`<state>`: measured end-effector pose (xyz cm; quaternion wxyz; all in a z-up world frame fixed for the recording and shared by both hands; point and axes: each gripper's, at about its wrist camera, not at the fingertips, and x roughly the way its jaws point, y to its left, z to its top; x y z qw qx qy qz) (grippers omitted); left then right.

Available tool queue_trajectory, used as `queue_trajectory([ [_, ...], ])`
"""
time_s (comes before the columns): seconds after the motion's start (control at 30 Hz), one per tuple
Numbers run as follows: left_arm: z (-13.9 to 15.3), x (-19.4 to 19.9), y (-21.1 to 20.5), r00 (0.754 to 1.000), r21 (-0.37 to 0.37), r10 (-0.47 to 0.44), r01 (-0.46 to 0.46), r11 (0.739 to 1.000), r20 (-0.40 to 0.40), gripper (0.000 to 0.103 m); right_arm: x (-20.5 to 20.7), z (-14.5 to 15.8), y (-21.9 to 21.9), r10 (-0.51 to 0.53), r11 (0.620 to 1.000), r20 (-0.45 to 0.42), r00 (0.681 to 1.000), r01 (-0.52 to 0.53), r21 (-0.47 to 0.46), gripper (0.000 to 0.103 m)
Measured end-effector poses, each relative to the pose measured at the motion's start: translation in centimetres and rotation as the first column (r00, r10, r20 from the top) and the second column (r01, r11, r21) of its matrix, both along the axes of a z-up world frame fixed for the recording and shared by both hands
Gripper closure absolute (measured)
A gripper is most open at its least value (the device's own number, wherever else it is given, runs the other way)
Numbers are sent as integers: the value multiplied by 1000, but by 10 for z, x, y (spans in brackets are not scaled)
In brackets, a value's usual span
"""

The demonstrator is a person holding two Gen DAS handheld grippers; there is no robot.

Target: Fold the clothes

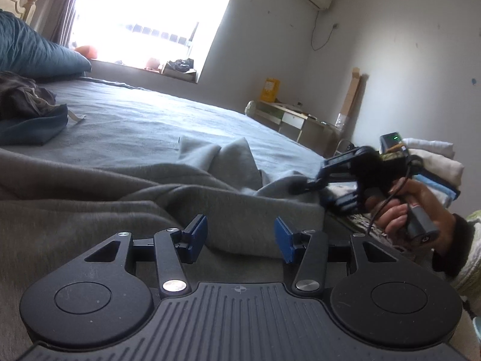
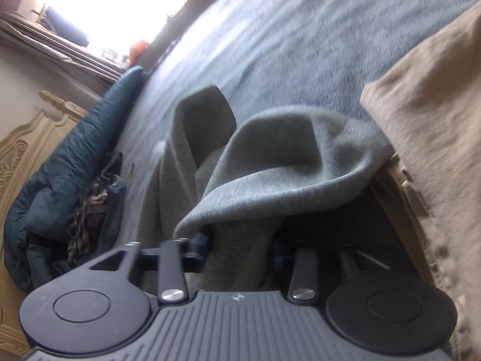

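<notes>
A grey sweatshirt-like garment (image 1: pixel 120 210) lies rumpled on the bed, with a lighter fold sticking up in the middle. My left gripper (image 1: pixel 240 237) hovers low over its near part. Its blue pads (image 1: pixel 198 234) stand apart, fabric shows between them, and they do not press on it. To the right, a hand (image 1: pixel 399 210) holds my right gripper (image 1: pixel 303 185), whose tips pinch the garment's edge. In the right wrist view, the grey garment (image 2: pixel 285 150) drapes over and fills the gap of my right gripper (image 2: pixel 240 248), with both pads against the cloth.
The grey bed sheet (image 1: pixel 150 120) stretches to a bright window. A dark blue duvet (image 1: pixel 36 54) and dark clothes (image 1: pixel 27 99) lie at the left. Folded clothes (image 1: pixel 433 162) are stacked at the right. A tan garment (image 2: pixel 421 120) lies beside the grey one.
</notes>
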<state>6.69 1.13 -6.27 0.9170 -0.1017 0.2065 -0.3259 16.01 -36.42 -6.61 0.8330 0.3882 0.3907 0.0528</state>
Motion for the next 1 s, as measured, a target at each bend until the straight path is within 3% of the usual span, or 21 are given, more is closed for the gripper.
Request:
queue_trajectory([
  [0.03,-2,1,2,1000,-4,-1,1,1000,-4,53,-3,4,-2,-10,1000,22,1000,10,-5,86],
  [0.17,-5,2,12,1000,-34,6,-7,999,-13,53,-17,41,2,-44,996,156,987,55,-70,88],
  [0.3,-8,4,13,999,-21,29,-29,999,-23,53,-22,96,25,-8,977,351,936,82,-197,88],
  [0.4,-11,6,11,998,-9,43,-43,999,-43,53,13,132,59,80,955,398,914,45,-294,88],
  [0.5,-13,9,10,997,-7,50,-51,999,-60,53,74,160,99,131,940,414,901,19,-340,88],
  [0.6,-18,12,9,996,6,55,-55,998,-71,53,141,180,145,220,915,449,866,-24,-403,85],
  [0.63,-19,14,9,996,10,55,-54,998,-76,53,163,180,158,275,895,419,865,-72,-439,81],
  [0.67,-20,15,10,995,9,55,-55,998,-84,53,176,172,166,282,878,364,888,-86,-471,72],
  [0.7,-21,16,11,994,7,55,-55,998,-91,53,189,164,175,287,860,308,907,-102,-501,48],
  [0.73,-21,16,12,994,2,53,-53,999,-96,53,202,155,184,289,840,251,924,-119,-529,39],
  [0.83,-20,18,16,993,-9,53,-54,998,-109,53,202,126,183,324,821,134,936,-208,-532,39],
  [0.93,-20,17,16,992,-9,54,-55,998,-112,53,159,108,148,316,869,128,940,-232,-438,36],
  [1.0,-20,17,18,992,-19,51,-54,998,-118,53,134,95,117,279,905,129,952,-215,-368,24],
])
